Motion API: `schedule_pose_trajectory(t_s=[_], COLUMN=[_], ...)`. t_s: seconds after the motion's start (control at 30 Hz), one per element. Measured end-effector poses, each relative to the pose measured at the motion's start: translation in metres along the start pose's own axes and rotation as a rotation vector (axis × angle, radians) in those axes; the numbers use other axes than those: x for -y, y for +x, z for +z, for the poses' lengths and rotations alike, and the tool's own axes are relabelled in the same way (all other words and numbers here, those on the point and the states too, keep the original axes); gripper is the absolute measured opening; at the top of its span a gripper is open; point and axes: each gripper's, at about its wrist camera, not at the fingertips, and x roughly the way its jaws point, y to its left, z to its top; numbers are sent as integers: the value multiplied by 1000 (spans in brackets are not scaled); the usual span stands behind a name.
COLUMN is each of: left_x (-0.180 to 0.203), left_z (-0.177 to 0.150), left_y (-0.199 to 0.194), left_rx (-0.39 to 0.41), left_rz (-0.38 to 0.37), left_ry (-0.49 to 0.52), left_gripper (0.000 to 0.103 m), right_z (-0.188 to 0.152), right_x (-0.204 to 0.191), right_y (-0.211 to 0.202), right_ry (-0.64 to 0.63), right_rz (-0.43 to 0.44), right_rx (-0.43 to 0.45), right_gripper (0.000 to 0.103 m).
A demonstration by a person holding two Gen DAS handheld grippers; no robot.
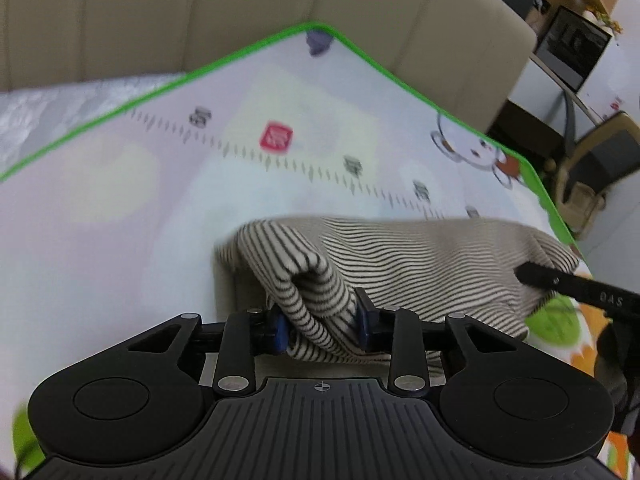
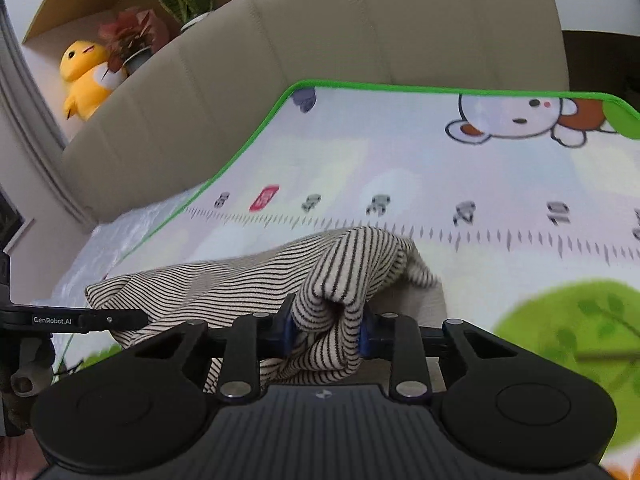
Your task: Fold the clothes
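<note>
A beige garment with thin black stripes (image 1: 420, 256) lies bunched on a cartoon play mat (image 1: 120, 240). My left gripper (image 1: 322, 326) is shut on a fold at the garment's left end, and the cloth bulges between its blue pads. My right gripper (image 2: 326, 332) is shut on the garment's (image 2: 224, 284) right end in the same way. The cloth hangs stretched between the two grippers, a little above the mat (image 2: 500, 184). A finger of the right gripper shows at the left wrist view's right edge (image 1: 580, 290); a finger of the left gripper shows at the right wrist view's left edge (image 2: 88, 320).
The green-edged mat lies on a bed with a beige padded headboard (image 1: 240, 12). White bedding (image 2: 120, 232) shows beside the mat. A yellow plush toy (image 2: 86, 76) and potted plants (image 2: 132, 40) sit on a ledge behind. A monitor (image 1: 572, 48) and chair (image 1: 600, 160) stand at far right.
</note>
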Motion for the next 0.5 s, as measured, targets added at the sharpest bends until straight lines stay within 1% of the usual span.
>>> schedule_pose_trajectory(t_s=[0.17,0.27,0.4,0.5], left_x=[17,24,24,20], left_z=[-38,-53,-66,-76], left_y=[-23,-34,-36,-29], left_rx=[-46,-60,-95,-138], left_rz=[7,28,75,109], left_ry=[24,38,35,22], left_gripper=[33,33,33,33], right_z=[-24,-38,-59,-70], right_x=[-1,-3,-6,3], right_y=[-20,-26,-24,-19], right_ry=[15,10,-25,2], right_rz=[0,-1,-34,-57], right_rx=[-34,-48,-80,-105], right_gripper=[27,26,26,27])
